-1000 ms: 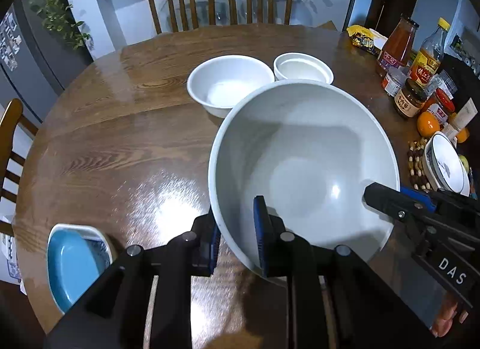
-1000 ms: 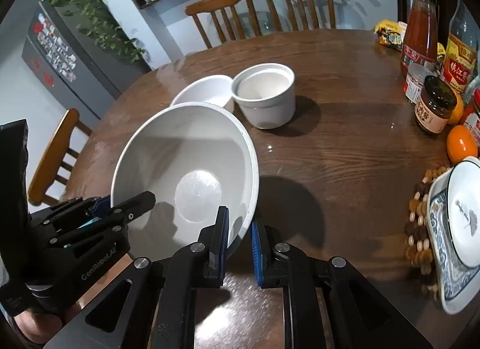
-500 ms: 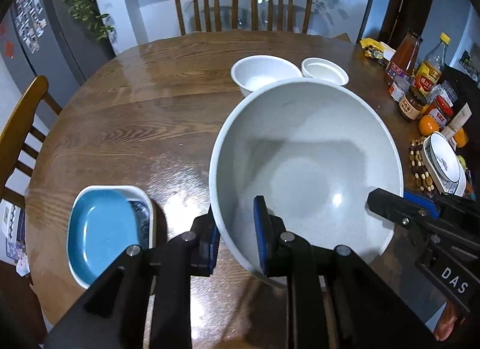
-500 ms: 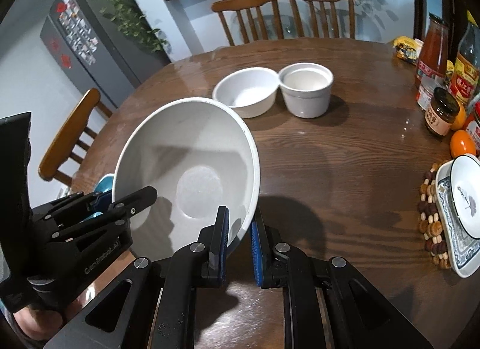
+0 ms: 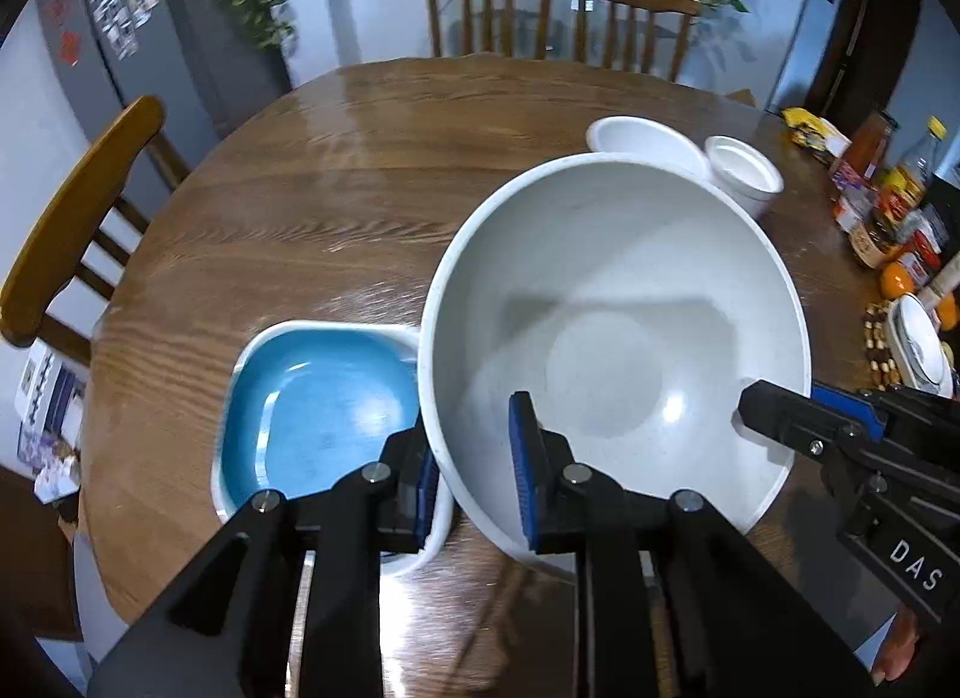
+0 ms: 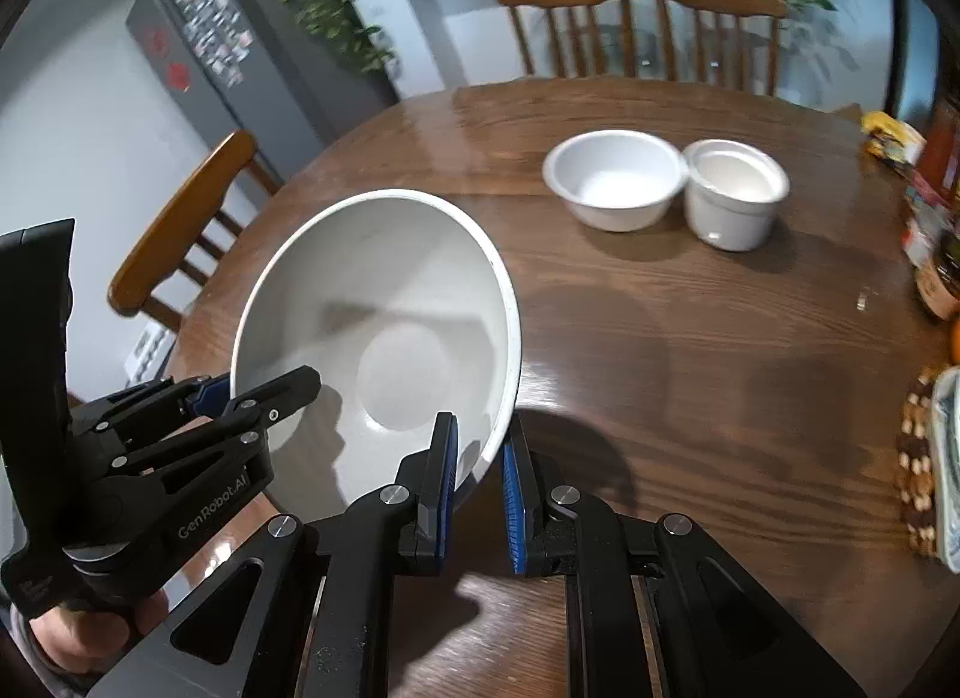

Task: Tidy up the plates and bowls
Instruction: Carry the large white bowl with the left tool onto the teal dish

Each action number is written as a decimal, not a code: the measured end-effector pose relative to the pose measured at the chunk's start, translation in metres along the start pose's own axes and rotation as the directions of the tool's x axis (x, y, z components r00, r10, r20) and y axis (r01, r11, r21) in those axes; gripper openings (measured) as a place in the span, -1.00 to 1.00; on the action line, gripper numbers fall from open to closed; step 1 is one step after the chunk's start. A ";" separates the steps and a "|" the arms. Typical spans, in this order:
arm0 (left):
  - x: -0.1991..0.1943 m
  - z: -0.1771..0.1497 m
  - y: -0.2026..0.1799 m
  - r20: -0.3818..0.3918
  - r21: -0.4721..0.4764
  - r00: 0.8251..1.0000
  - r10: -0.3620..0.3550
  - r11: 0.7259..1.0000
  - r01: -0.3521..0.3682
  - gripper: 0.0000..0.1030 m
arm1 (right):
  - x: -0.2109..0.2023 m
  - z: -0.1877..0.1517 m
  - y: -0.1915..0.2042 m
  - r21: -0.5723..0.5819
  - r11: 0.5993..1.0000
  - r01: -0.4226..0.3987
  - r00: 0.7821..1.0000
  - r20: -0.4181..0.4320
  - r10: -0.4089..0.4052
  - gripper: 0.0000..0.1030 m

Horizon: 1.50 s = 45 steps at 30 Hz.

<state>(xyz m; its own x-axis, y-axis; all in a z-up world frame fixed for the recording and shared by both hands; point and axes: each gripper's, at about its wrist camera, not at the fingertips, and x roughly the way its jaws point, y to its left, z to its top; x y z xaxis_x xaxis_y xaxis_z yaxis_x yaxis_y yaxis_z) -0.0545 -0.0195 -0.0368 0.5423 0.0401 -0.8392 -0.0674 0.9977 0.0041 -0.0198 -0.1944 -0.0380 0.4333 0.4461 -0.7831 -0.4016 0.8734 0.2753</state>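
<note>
Both grippers hold a large white bowl (image 5: 612, 314) above the round wooden table (image 5: 336, 170). My left gripper (image 5: 474, 470) is shut on its near left rim. My right gripper (image 6: 480, 458) is shut on its right rim, and also shows in the left wrist view (image 5: 804, 416). The bowl (image 6: 384, 338) hangs tilted in the right wrist view. A blue square plate in a white square dish (image 5: 318, 404) lies at the near left, partly under the bowl's edge. A white bowl (image 6: 612, 182) and a white pot-shaped bowl (image 6: 732, 200) stand together at the far right.
Bottles, jars and oranges (image 5: 888, 206) crowd the table's right edge, beside a patterned plate on a beaded mat (image 5: 918, 344). Wooden chairs stand at the far side (image 5: 558, 8) and at the left (image 5: 78, 206).
Both grippers have carried the large bowl leftward and toward me. The blue plate has come in beside the bowl's left rim, and the two small white bowls have receded to the far right.
</note>
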 end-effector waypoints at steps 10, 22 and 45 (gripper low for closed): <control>0.009 -0.009 0.075 -0.053 -0.112 0.995 0.087 0.989 -0.093 -0.62 | 0.050 0.013 0.068 -0.099 0.992 -0.084 0.993 -0.088 0.076 -0.70; 0.040 -0.028 0.119 -0.174 -0.174 0.982 0.079 0.979 -0.109 -0.62 | 0.098 0.005 0.099 -0.108 0.987 -0.121 0.969 -0.227 0.094 -0.70; 0.029 -0.025 0.131 -0.138 -0.193 0.987 0.088 0.975 -0.114 0.14 | 0.079 0.010 0.089 -0.028 0.996 -0.080 0.982 -0.172 0.074 -0.34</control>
<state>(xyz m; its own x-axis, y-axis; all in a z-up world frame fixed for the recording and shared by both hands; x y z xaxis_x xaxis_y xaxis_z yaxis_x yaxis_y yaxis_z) -0.0688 0.1107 -0.0739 0.4134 0.1195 -0.9027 -0.2888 0.9574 -0.0055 -0.0134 -0.0793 -0.0696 0.2568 0.4694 -0.8448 -0.4571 0.8292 0.3218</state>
